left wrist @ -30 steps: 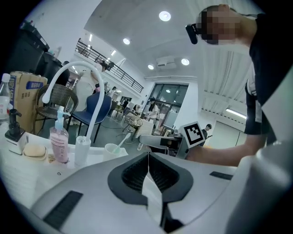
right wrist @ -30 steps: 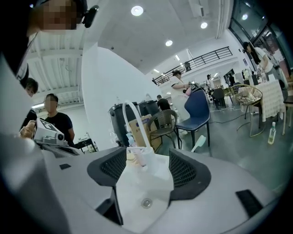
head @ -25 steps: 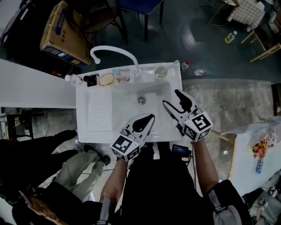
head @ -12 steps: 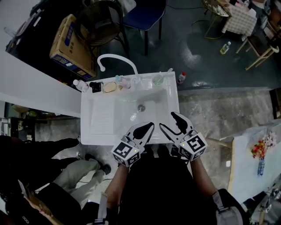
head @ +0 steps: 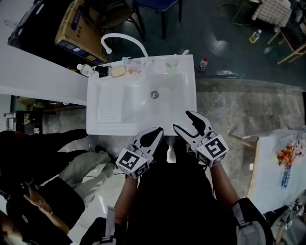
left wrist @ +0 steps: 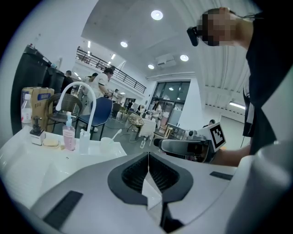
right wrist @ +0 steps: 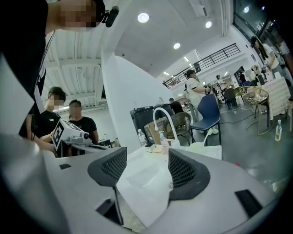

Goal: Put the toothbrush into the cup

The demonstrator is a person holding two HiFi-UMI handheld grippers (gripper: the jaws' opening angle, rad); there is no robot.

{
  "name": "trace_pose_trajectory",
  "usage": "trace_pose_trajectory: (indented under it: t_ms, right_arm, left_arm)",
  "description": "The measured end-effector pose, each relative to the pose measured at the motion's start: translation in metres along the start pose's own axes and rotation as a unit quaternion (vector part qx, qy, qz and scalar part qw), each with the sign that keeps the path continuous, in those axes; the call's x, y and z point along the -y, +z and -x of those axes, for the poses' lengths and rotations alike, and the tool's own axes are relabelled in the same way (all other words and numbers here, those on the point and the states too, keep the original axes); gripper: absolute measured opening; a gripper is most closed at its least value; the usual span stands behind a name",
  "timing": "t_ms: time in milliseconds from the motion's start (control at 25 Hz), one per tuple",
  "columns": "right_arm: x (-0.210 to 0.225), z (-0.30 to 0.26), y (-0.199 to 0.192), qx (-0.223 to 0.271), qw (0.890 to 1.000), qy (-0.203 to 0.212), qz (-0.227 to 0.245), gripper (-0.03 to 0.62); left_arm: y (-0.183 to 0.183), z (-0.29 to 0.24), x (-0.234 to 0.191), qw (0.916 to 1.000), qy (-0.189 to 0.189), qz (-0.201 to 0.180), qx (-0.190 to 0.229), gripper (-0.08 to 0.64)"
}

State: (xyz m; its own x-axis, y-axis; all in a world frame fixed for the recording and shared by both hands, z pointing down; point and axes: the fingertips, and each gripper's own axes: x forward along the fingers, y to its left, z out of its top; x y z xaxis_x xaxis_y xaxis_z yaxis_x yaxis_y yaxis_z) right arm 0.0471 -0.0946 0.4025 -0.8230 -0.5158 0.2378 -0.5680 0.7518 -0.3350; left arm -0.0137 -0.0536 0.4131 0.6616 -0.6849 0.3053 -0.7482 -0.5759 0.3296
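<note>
A dark, glossy floor (head: 215, 28) spreads beyond the white sink (head: 191, 95). To the sink's right it turns to pale mottled stone (head: 248, 105). A blue chair (head: 158, 4) and a cardboard box (head: 71, 26) stand past the sink's far edge. A white ledge (head: 38, 74) runs off to the left, and a white table (head: 270, 162) sits at the right edge. Round lights (left wrist: 156, 15) shine in the white ceiling. A railed balcony (left wrist: 123, 77) and tall glass doors (left wrist: 171, 100) close the far end.

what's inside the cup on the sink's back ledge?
A white toothbrush stands tilted in the cup, one end sticking out above the rim. Its lower part is hidden by the cup wall; anything else inside can't be made out.
</note>
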Motion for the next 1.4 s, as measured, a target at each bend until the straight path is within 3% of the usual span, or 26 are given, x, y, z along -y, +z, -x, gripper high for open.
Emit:
trace_pose_trajectory:
  t_ms: [200, 600, 1000, 1160, 1400]
  right_arm:
    - [-0.010, 0.018, -0.006, 0.015, 1.000, 0.005, 0.002, 0.284]
    - [-0.088, 0.052, -0.017, 0.034, 0.999, -0.018, 0.018, 0.284]
    - [-0.210, 0.116, -0.071, 0.044, 0.998, -0.051, 0.018, 0.279]
    - [-0.240, 0.141, -0.097, 0.019, 0.998, -0.056, 0.021, 0.273]
    - [-0.276, 0.164, -0.102, 0.030, 0.998, -0.041, 0.039, 0.223]
  left_arm:
    - [-0.008, 0.019, 0.011, 0.9998, 0.018, 0.006, 0.002, 0.012]
    - [-0.013, 0.090, 0.055, 0.9990, -0.004, -0.016, 0.041, 0.012]
    - [-0.080, 0.215, 0.114, 0.9975, -0.010, -0.015, 0.068, 0.012]
    - [-0.097, 0.251, 0.133, 0.9971, -0.012, -0.003, 0.075, 0.012]
    - [-0.112, 0.278, 0.152, 0.9965, -0.018, -0.008, 0.081, 0.012]
